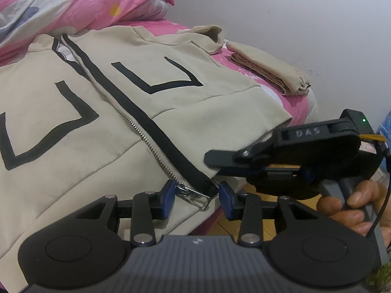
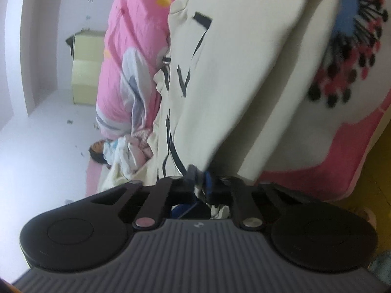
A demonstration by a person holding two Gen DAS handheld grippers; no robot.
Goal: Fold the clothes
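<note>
A beige zip jacket (image 1: 102, 112) with black lines lies spread on the pink bed, front up. My left gripper (image 1: 196, 199) is open at the jacket's bottom hem, its blue pads either side of the metal zipper pull (image 1: 193, 194). My right gripper (image 1: 215, 158) shows in the left wrist view at the hem's right part, held by a hand. In the right wrist view it (image 2: 201, 178) is shut on the jacket's hem (image 2: 232, 97), with cloth running up from the pads.
A folded beige garment (image 1: 268, 68) lies at the bed's far right by the white wall (image 1: 293, 12). A pink floral quilt (image 1: 73, 2) is heaped behind the jacket. Wooden floor (image 1: 229, 227) shows below the bed edge. A yellow cabinet (image 2: 85, 68) stands far off.
</note>
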